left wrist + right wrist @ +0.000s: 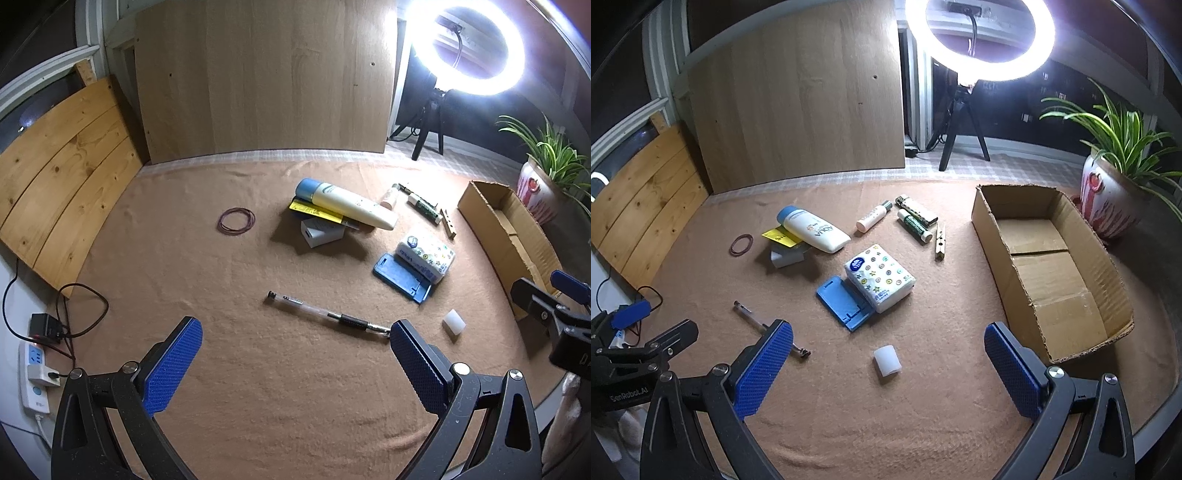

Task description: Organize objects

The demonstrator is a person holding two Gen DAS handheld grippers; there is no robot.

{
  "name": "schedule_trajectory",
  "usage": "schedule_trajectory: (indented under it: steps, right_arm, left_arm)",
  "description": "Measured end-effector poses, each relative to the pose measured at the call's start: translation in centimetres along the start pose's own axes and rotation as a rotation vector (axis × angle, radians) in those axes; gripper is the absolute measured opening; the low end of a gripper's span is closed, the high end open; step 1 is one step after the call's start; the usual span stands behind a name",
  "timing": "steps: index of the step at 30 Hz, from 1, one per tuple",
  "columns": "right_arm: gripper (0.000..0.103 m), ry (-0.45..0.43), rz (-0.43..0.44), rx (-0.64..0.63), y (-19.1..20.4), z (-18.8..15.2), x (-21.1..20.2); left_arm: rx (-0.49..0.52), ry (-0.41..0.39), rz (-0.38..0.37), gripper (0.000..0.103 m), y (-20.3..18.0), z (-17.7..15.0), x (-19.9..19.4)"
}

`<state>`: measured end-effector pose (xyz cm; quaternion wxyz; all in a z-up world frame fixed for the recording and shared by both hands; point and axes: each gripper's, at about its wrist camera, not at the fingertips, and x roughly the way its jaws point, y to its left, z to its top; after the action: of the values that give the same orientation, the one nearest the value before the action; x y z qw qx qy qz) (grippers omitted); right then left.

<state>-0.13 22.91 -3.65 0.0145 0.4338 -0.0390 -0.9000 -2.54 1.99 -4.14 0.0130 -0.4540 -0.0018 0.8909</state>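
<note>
Loose items lie on a brown cloth: a clear pen [328, 314], a white eraser block [886, 360], a tissue pack [881, 277] on a blue phone stand [842, 301], a white lotion bottle [814, 229] over a yellow card and a small grey box, rubber bands [236, 220], small tubes, a lighter and a wooden clothespin [940, 242]. An open cardboard box [997, 236] stands at the right, nothing showing inside. My left gripper [295, 343] is open and empty just short of the pen. My right gripper [888, 350] is open and empty, near the eraser.
A wooden board [258, 74] leans at the back and pine planks [55, 177] at the left. A ring light on a tripod [979, 37] and a potted plant [1108, 192] stand behind and beside the box. A power strip with cables [37, 369] lies at far left.
</note>
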Motion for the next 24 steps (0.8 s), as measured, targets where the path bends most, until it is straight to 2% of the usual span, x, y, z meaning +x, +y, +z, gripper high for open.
schedule_trajectory:
  steps: [5, 10, 18, 20, 24]
  right_arm:
    - [0.102, 0.03, 0.035, 0.0, -0.6, 0.4, 1.5]
    - [0.096, 0.054, 0.056, -0.025, -0.8, 1.3, 3.4]
    - [0.081, 0.124, 0.125, -0.017, -1.8, 3.8, 7.3]
    - [0.074, 0.147, 0.14, -0.001, -2.4, 4.5, 8.5]
    - [0.068, 0.208, 0.182, 0.027, -3.1, 5.4, 10.9]
  left_arm:
    - [-0.014, 0.025, 0.002, 0.103, 0.3, -0.2, 1.5]
    - [-0.012, 0.052, 0.014, 0.101, 0.2, -0.6, 3.1]
    - [-0.012, 0.061, 0.003, 0.096, -0.5, -0.5, 4.4]
    - [-0.01, 0.06, -0.003, 0.093, -0.8, -0.3, 4.6]
    - [-0.016, 0.073, -0.058, 0.088, -2.1, 0.5, 5.7]
